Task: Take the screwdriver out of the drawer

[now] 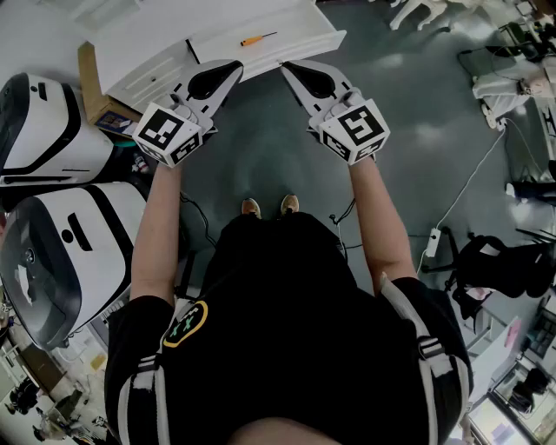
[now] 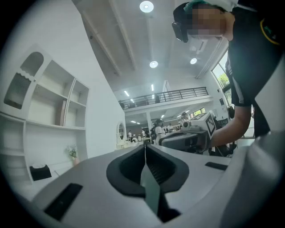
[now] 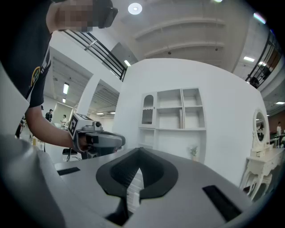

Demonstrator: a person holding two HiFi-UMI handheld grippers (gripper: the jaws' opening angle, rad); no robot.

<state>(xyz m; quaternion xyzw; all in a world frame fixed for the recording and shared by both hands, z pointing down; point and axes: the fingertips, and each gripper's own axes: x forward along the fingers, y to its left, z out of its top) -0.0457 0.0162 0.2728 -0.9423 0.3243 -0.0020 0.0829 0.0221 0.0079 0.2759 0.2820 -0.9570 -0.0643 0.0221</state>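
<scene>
Grey left gripper (image 1: 233,64) and right gripper (image 1: 287,66), jaws together, empty, face the white desk's (image 1: 304,22) front edge; unopened, they may shove the orange-handled screwdriver (image 1: 258,38).

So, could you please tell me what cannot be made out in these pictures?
Screwdriver: tiny in the head view; its tip is unreadable, and neither gripper view shows it.
White furniture: cut off by the head view's top edge; whether the screwdriver lies in an open drawer or on top, I cannot tell.
Dark object, left gripper view: too small to identify.
</scene>
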